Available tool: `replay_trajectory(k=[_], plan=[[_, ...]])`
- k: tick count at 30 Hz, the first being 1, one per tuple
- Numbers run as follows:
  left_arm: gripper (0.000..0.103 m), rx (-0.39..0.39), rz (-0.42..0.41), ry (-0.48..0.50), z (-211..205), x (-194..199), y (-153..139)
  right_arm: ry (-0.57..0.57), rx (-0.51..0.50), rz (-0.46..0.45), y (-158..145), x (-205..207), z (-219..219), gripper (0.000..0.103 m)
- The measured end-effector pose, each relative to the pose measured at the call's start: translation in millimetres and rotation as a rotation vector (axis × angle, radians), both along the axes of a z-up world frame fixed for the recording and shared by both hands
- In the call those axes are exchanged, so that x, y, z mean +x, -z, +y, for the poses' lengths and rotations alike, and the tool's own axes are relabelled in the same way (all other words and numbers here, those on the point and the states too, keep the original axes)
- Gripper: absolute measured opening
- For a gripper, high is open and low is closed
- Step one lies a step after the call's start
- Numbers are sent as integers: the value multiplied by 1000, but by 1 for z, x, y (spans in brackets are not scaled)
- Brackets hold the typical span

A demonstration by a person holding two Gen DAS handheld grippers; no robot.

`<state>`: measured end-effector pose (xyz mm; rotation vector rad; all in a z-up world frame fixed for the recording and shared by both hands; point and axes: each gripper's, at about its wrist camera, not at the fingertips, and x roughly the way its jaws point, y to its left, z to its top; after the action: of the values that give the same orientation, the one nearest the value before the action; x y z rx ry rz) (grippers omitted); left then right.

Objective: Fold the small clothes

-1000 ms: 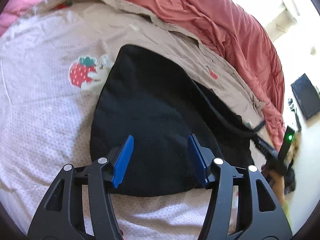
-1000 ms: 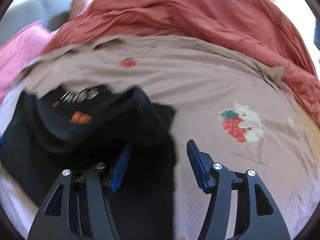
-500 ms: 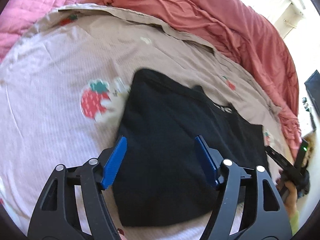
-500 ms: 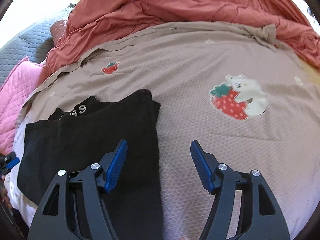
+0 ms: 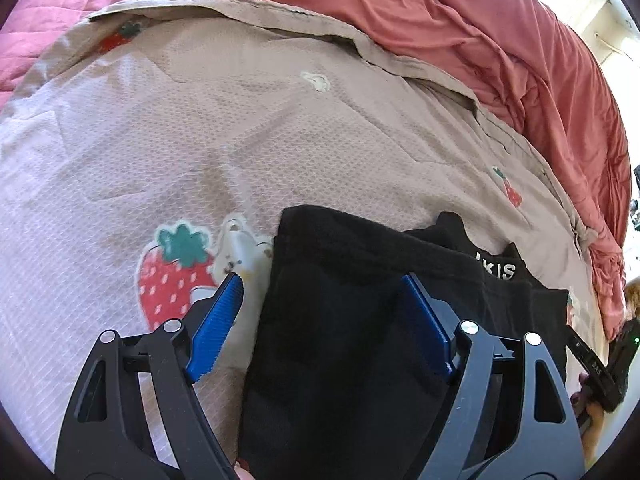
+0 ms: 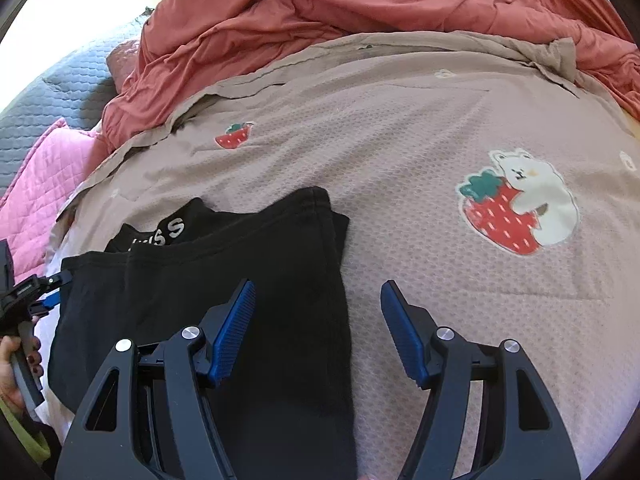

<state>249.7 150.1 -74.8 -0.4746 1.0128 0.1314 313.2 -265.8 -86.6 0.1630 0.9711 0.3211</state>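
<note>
Both tongs have let go: left gripper [image 5: 320,320] is still spreading, nothing pinched, right gripper [image 6: 316,328] gapes over the hem. The black garment [image 5: 360,340] lies folded flat on the strawberry bedspread [image 5: 200,140]. Looks like one fold's done; next probably needs an edge re-grabbed.

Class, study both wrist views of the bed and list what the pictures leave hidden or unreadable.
- Black garment: its near edge, left wrist view, hidden behind the left claw.
- White lettering: right wrist view, partly covered by a fold.
- Right claw: in its own view it blocks the garment's near hem.
</note>
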Motion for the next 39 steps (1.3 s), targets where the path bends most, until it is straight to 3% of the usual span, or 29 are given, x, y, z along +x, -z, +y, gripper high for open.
replay_trajectory(k=[2,4,5,7,9,12,18,25,28,36,39], plan=[[58,11,13,9,-2,3,4,-5,-9,2,3,2,3,59],[38,17,13,12,-5,2,5,-17,-10,4,6,3,5,37],[26,35,10,13,-7,1,4,-23,-5,5,6,3,6,31],[15,63,1,29,-12,0,0,-23,4,-7,2,2,6,20],[12,94,-26,45,-17,-4,-8,-20,28,-25,-5,1,2,8],[11,92,-89,44,-16,-12,-25,2,75,-68,-17,-1,-5,8],[8,81,-152,-9,-1,-16,-38,6,23,-124,-21,-4,-1,8],[9,120,-30,-28,2,-5,-1,19,-64,-55,5,1,2,12],[10,143,-17,-16,-3,-5,5,36,-106,-58,4,1,0,28],[15,150,-29,-16,-1,-18,-9,58,-137,-73,-5,-2,-4,45],[23,146,-54,-10,-4,-32,-23,58,-129,-79,-10,-5,-4,62]])
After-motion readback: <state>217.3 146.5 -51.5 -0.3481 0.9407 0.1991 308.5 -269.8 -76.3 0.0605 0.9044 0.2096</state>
